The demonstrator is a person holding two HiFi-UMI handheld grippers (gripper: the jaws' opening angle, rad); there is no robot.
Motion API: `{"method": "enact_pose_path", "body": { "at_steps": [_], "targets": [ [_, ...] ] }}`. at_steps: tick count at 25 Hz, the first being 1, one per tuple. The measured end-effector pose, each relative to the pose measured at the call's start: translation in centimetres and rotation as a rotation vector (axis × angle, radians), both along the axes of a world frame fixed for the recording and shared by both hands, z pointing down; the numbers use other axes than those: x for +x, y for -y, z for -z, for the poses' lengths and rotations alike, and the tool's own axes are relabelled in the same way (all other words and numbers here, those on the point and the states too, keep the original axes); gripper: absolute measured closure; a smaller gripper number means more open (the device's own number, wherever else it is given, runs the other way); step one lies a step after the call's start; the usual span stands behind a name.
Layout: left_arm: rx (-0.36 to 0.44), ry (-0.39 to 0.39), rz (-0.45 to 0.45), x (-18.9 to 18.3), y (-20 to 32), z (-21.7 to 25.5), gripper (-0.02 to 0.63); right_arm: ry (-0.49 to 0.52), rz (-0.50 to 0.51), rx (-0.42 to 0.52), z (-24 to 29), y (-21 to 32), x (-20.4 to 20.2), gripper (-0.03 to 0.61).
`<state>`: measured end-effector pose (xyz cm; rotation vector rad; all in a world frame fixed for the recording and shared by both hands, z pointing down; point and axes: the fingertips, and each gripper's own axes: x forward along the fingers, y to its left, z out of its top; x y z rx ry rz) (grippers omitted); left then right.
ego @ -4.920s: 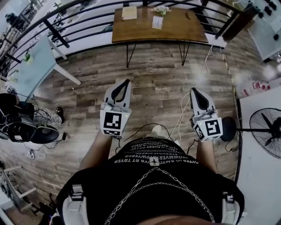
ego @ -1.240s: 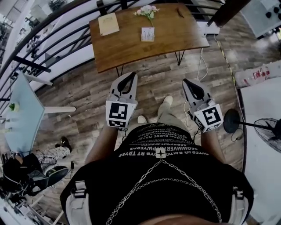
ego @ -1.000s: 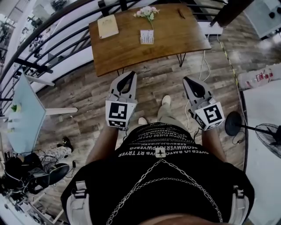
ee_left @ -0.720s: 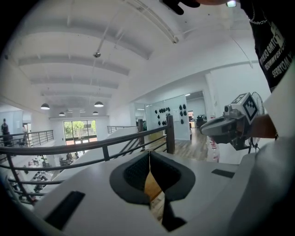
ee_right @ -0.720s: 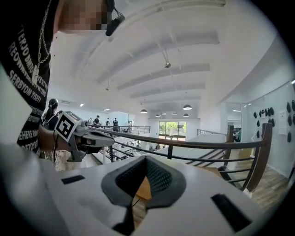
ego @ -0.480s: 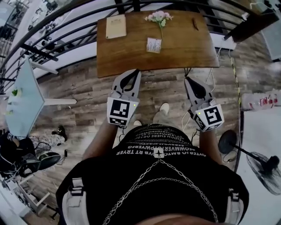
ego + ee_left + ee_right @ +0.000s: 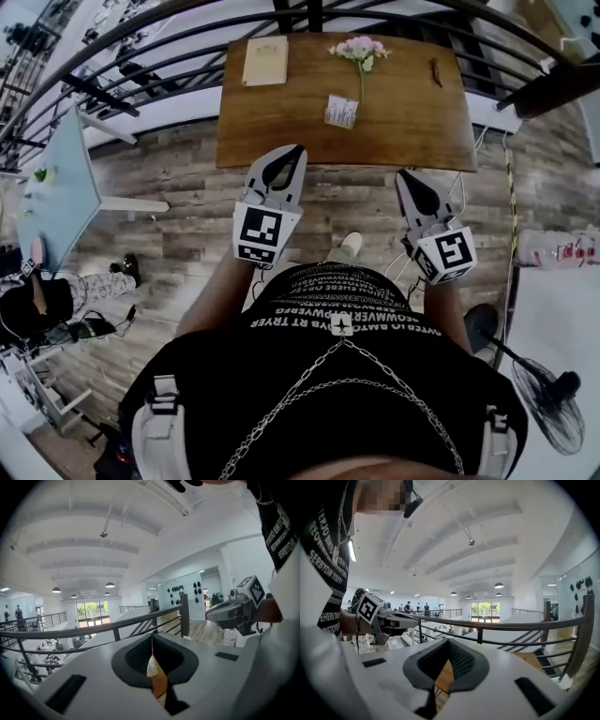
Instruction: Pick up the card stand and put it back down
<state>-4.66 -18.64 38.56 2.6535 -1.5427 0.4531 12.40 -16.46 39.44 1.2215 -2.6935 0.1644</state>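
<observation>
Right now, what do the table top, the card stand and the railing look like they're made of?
Table top: wood or wood veneer, matte warm brown, with visible grain streaks. Card stand: pale printed card, likely paper; any holder is too small to tell. Railing: probably dark painted metal, going by its thin smooth bars.

Colours and patterns, by item
Table [image 7: 281, 131]: warm brown wood; card stand [image 7: 341, 111]: white; flowers [image 7: 359, 49]: pink, green stem; notebook [image 7: 265, 60]: cream; left gripper [image 7: 298, 148], right gripper [image 7: 401, 173]: white shells, dark grey pads, black-and-white square markers; floor [image 7: 178, 239]: grey-brown planks; shirt [image 7: 281, 394]: black, white lettering
</observation>
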Motion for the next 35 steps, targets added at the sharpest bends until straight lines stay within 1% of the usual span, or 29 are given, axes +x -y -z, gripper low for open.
{"method": "enact_pose_path", "body": {
  "at_steps": [4, 9, 14, 18, 22, 26, 31, 33, 35],
  "targets": [
    [0.010, 0.010, 0.031, 0.4, 0.8, 0.5, 0.584, 0.011, 0.051, -0.007, -0.2, 1.1, -0.3, 0.568],
    [0.019, 0.018, 0.095, 0.6, 1.4, 1.1, 0.584, 0.027, 0.118, 0.011, 0.1, 2.6, 0.1, 0.568],
    [0.051, 0.050, 0.152, 1.6, 1.9, 1.6, 0.584, 0.026, 0.146, 0.028, 0.1, 4.5, 2.2, 0.568],
    [0.040, 0.051, 0.176, 2.6, 2.4, 1.3, 0.584, 0.027, 0.137, 0.015, -0.3, 6.3, 4.5, 0.568],
    [0.026, 0.062, 0.177, 3.7, 2.2, 0.8, 0.584, 0.023, 0.135, -0.020, -1.7, 6.5, 5.8, 0.568],
    [0.016, 0.041, 0.171, 3.9, 2.4, 0.6, 0.584, 0.013, 0.140, -0.061, -3.8, 6.9, 5.1, 0.568],
    [-0.011, 0.028, 0.161, 2.7, 3.7, -0.6, 0.584, -0.012, 0.140, -0.110, -6.3, 8.0, 3.5, 0.568],
    [-0.009, 0.023, 0.153, 2.1, 4.9, -0.6, 0.584, -0.003, 0.142, -0.122, -6.9, 8.7, 3.1, 0.568],
    [-0.005, 0.017, 0.140, 1.5, 6.5, -0.4, 0.584, 0.014, 0.121, -0.150, -7.6, 9.8, 2.9, 0.568]
  ]
}}
